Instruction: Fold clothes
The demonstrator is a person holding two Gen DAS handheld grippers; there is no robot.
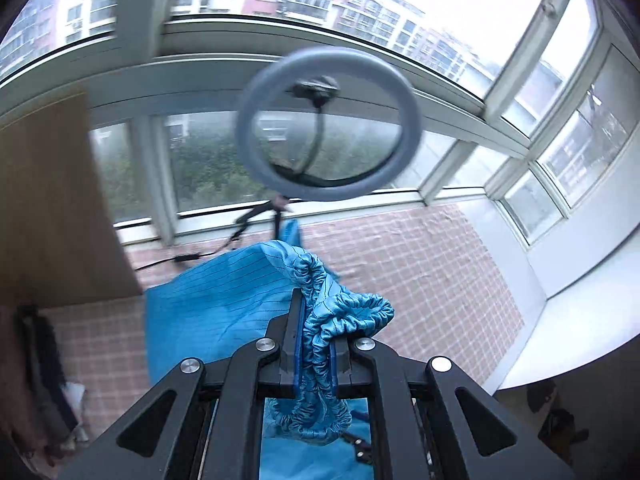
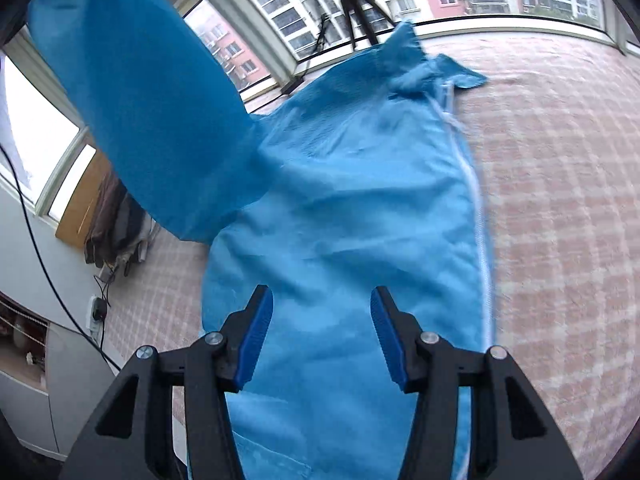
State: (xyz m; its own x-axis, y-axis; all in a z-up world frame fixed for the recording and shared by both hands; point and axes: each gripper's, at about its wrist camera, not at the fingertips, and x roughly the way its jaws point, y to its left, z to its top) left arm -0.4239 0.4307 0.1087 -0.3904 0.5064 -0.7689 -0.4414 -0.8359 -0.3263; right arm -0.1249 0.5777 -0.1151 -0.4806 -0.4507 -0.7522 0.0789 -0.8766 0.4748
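A blue garment [image 2: 352,184] with a white zipper edge lies spread on the pink checked surface [image 2: 560,184]. One sleeve [image 2: 136,92] is lifted up and to the left in the right wrist view. My left gripper [image 1: 316,344] is shut on the sleeve's elastic cuff [image 1: 344,312] and holds it raised, with the sleeve cloth [image 1: 216,300] hanging below. My right gripper [image 2: 322,336] is open and empty, hovering over the garment's body near its lower part.
A ring light [image 1: 328,124] on a stand stands at the far edge by the windows [image 1: 200,168]. A tripod [image 2: 352,8] shows in the right wrist view. A wooden board [image 1: 52,208] and a dark item [image 2: 116,220] are at the left. Cables and a power strip [image 2: 98,312] lie below.
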